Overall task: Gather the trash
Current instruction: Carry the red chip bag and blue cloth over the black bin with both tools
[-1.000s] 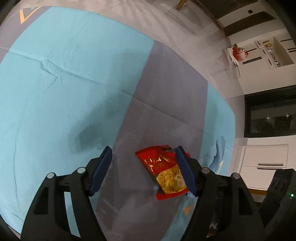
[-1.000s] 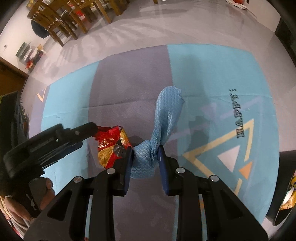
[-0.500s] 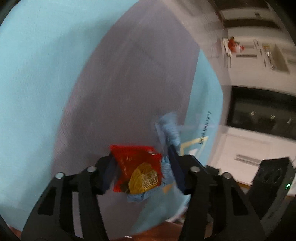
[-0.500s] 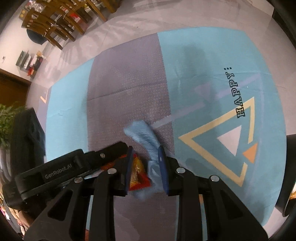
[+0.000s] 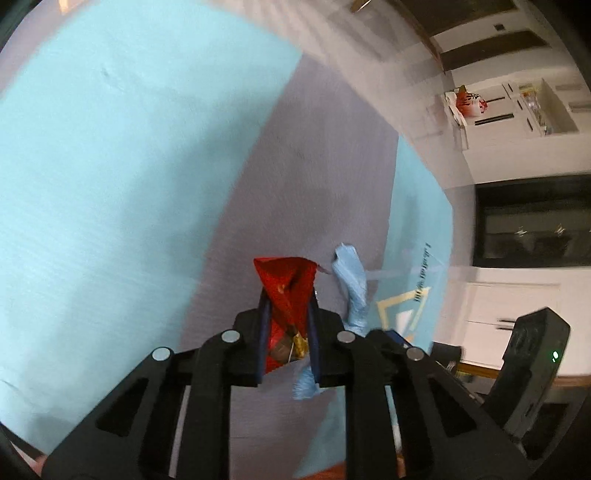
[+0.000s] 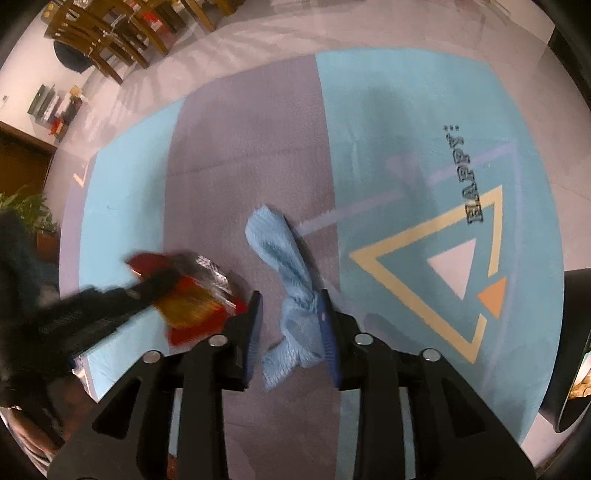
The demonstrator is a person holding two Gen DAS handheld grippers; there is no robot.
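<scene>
1. Left tool (image 5: 288,314): jaws drawn narrow and clamped on a red snack wrapper (image 5: 286,284). The wrapper's crumpled top stands up past the fingertips; its gold-printed lower part sits between the pads.
2. Seen from the right wrist, the same wrapper (image 6: 192,299) and the left tool (image 6: 162,280) are motion-blurred, at the left of the picture, above the mat.
3. Right tool (image 6: 291,310): jaws opening, standing at a moderate gap. A twisted blue cloth (image 6: 291,295) lies between them. It leans against the right-hand pad; the left-hand pad stands clear of it.
4. The upper end of the blue cloth reaches onto the grey band of the mat (image 6: 243,147).
5. From the left wrist, the blue cloth (image 5: 351,284) appears just right of the wrapper.
6. The mat is light blue with a grey centre stripe, yellow triangle outlines and the word "HAPPY" (image 6: 469,177).
7. Wooden chairs (image 6: 122,22) stand on the floor beyond the mat.
</scene>
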